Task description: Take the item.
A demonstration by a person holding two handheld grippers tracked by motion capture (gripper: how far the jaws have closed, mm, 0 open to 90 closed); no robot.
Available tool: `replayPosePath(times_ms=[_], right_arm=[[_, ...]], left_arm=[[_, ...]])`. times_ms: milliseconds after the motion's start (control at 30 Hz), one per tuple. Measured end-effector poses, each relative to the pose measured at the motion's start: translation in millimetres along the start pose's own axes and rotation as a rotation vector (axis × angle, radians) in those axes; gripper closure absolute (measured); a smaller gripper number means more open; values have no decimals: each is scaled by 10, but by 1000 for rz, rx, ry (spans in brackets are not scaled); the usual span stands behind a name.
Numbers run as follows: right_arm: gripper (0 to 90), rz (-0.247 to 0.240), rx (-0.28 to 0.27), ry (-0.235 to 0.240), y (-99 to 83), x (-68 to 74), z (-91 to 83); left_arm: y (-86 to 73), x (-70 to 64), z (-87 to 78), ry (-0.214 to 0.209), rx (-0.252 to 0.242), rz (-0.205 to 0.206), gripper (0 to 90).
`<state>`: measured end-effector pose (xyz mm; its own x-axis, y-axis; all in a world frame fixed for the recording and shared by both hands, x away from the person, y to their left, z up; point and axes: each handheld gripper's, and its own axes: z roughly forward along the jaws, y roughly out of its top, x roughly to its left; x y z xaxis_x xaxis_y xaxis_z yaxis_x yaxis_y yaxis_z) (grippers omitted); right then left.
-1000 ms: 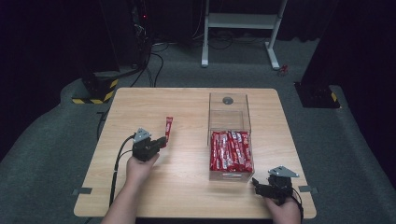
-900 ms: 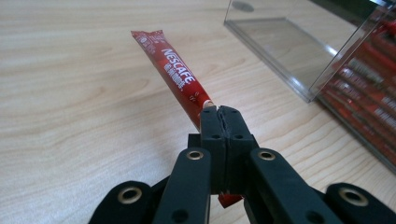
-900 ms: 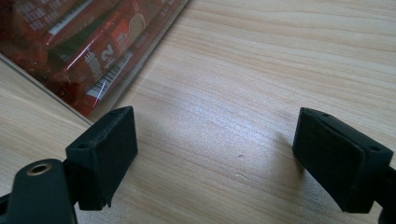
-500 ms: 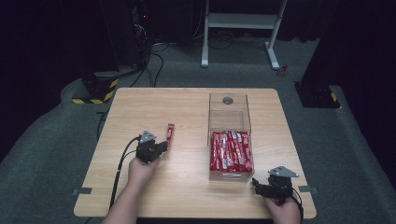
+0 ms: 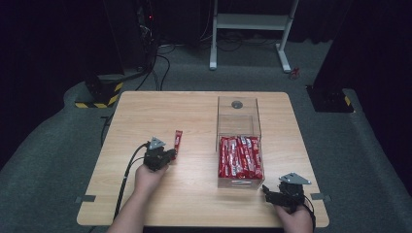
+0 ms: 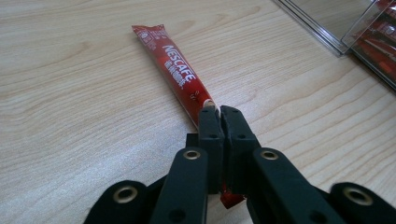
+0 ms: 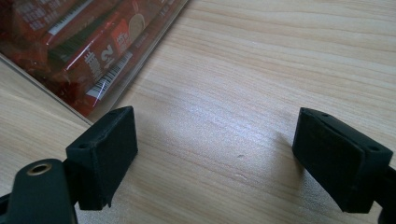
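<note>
Dark room, wooden bench, black curtains behind. Your left gripper (image 5: 167,155) is clamped on the near end of the red coffee stick (image 6: 175,77), jaws pressed together on it. The stick lies flat left of centre, long axis running toward the far edge, and the clear box (image 5: 240,182) of matching sticks sits to its right. Your right gripper (image 5: 272,192) rests at the near right corner, jaws wide apart, holding nothing.

A white metal stand (image 5: 252,22) and yellow-black striped base (image 5: 99,92) sit beyond the wooden table (image 5: 145,111)
</note>
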<state>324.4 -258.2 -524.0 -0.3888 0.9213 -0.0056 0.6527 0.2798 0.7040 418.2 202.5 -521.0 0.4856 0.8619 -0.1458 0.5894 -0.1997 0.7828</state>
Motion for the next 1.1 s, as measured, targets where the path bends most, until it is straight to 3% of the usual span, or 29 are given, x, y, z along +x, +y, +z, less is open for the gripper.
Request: replayPosePath(times_ms=[167,467,600,733,1100], right_arm=[[139,-3,-1,-1,0,-2,0],[138,0,0,0,0,-1,0],[138,-2,0,1,0,-3,-1],[138,1,1,2,0,-1,-1],[138,-5,-1,5,0,-4,0]], left_arm=[[24,9,-53,-12,-20,2,721],[42,-6,-142,-29,-36,7,559],[28,-30,-204,-13,-57,14,491],[-11,-17,-268,-14,-63,-2,466],[-173,48,-531,-3,-43,7,439]])
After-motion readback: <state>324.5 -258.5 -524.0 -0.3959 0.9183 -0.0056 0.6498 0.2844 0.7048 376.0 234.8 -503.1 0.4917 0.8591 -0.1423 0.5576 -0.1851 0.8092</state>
